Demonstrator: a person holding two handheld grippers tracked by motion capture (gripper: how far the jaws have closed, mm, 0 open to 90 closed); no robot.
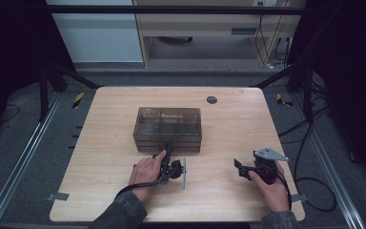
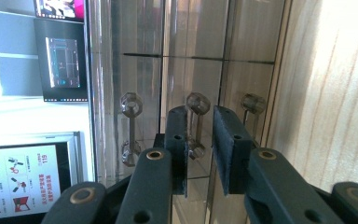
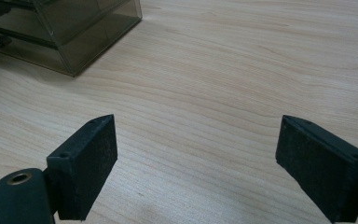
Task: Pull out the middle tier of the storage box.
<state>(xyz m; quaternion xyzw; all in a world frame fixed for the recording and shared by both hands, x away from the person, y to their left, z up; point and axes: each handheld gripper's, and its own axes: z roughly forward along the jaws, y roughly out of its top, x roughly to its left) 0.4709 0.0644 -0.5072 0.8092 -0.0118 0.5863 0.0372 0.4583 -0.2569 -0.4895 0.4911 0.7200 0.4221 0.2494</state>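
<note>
At near face of smoked drawer box point(image 1: 167, 129), left tongs point(image 2: 200, 135) clamped on middle handle point(image 2: 197, 122); next: pull drawer out. Right tongs point(image 3: 196, 154) apart over counter point(image 3: 223, 70).

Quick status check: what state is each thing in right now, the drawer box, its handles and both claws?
Drawer box: upright on the table, all drawers look closed.
Middle handle: between the left claw's pads, contact unclear.
Left claw: narrowed around the middle handle.
Right claw: wide open, empty, over bare table.
</note>
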